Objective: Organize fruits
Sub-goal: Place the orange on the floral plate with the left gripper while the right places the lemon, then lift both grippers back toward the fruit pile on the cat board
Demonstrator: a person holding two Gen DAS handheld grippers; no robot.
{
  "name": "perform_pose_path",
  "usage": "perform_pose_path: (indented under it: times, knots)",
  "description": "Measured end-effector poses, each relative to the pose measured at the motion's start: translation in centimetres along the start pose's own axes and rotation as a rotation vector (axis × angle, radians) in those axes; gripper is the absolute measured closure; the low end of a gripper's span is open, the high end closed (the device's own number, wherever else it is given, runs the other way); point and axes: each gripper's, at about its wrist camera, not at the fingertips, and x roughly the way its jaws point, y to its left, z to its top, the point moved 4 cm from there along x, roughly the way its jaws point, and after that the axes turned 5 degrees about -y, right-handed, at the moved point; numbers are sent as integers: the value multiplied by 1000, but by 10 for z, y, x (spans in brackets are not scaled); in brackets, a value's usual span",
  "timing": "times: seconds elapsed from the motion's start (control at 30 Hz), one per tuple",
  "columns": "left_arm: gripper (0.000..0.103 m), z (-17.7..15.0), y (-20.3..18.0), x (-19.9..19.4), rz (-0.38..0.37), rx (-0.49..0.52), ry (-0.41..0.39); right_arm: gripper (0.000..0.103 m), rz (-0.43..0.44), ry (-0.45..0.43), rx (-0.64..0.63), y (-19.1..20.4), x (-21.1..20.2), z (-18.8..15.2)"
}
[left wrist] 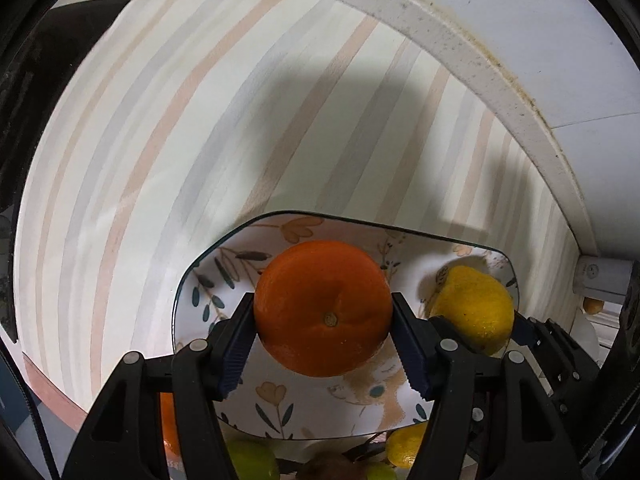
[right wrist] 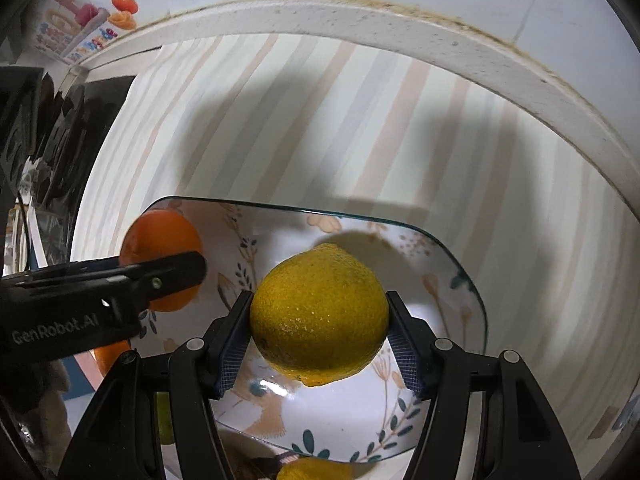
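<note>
My left gripper is shut on an orange, stem end up, held over a flower-patterned plate. My right gripper is shut on a yellow lemon above the same plate. In the left wrist view the lemon hangs to the right of the orange, with the right gripper's black fingers around it. In the right wrist view the orange and the left gripper's black body sit at the left. Both fruits hang over the plate's bowl.
The plate rests on a striped pastel cloth covering a counter with a white raised edge. Below the plate lie more fruit: green ones, another lemon and an orange. A black object stands far left.
</note>
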Motion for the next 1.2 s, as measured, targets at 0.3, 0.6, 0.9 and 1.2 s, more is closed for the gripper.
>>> perform_pose_path:
  times: [0.3,0.6,0.9,1.2]
  knots:
    - [40,4,3,5,7,-20,26,24,44,53,26,-8,6,5]
    - [12,1,7,-30,60,-3,-53,10,-14,50,13,-20,-29,-9]
    - [12,-48,8,-78,217,32,-201,10,-107,20,-4,-30,-65,-55]
    - [12,-120,1,-114,262,52,-343,10,-117,-79,-39,-24,-115,-108]
